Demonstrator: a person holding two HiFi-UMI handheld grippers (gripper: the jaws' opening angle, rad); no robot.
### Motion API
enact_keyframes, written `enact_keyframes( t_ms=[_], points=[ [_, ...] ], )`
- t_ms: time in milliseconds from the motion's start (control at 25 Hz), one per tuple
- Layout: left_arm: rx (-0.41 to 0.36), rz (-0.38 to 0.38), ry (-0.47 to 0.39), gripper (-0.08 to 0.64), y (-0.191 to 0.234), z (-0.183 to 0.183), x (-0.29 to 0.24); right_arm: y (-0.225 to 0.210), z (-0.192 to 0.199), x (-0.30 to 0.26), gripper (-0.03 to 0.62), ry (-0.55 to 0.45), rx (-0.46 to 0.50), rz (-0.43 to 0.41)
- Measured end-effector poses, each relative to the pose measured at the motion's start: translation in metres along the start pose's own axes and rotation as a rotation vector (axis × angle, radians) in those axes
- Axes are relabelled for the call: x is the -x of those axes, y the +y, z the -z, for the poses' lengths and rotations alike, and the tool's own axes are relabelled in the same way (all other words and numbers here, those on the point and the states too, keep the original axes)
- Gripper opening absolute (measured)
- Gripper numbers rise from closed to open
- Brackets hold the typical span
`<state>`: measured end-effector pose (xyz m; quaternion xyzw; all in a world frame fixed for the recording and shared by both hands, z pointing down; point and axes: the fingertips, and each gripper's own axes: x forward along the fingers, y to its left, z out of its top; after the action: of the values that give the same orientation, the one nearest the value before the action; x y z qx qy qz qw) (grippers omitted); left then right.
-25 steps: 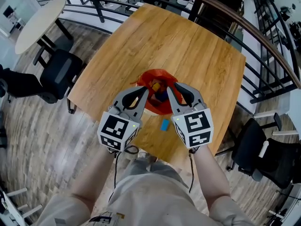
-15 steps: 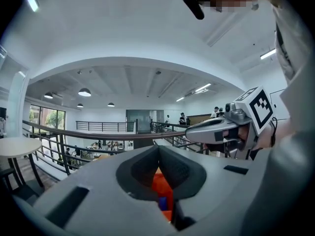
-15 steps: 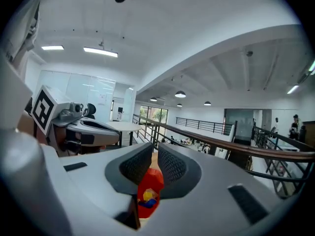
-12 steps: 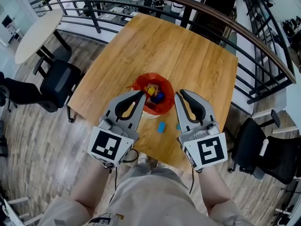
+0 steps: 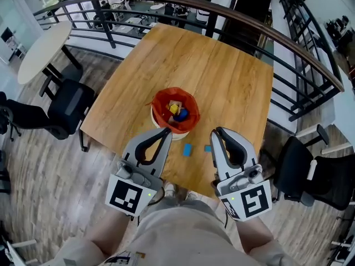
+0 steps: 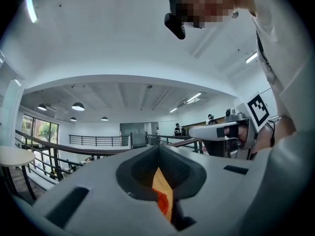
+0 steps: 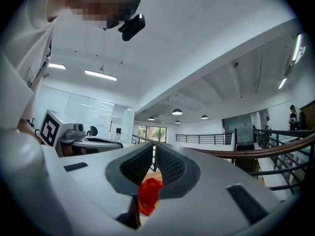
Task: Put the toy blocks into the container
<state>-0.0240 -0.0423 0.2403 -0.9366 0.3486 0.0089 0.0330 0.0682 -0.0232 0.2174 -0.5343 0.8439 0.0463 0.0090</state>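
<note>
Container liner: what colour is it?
The container liner is red; the head view shows it best.

The left gripper (image 5: 167,131) and right gripper (image 5: 215,132) are held side by side at lower centre, pointed up-frame. The left jaws are closed and empty. The right jaws have just been closing to a thin slit; nothing is held between them.

Grey fingers (image 5: 145,138), black-white marker cubes (image 5: 128,197)
</note>
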Motion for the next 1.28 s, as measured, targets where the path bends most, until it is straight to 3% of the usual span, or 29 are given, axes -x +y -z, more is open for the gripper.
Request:
enact_keyframes(
  t_ms=[360,640,840,1280],
  points=[
    [0.011,0.071,0.011,0.012,-0.042,0.007,0.019,0.026,0.003,0.039,0.038,0.028,-0.077,-0.036],
    [0.005,0.071,0.033,0.012,-0.051,0.011,0.022,0.030,0.012,0.050,0.038,0.044,-0.146,-0.066],
    [0.038,0.103,0.039,0.012,-0.059,0.015,0.018,0.028,0.011,0.055,0.038,0.044,-0.065,-0.044],
    [0.053,0.100,0.033,0.012,-0.062,0.014,0.017,0.034,0.021,0.061,0.038,0.061,-0.057,-0.056]
  ],
)
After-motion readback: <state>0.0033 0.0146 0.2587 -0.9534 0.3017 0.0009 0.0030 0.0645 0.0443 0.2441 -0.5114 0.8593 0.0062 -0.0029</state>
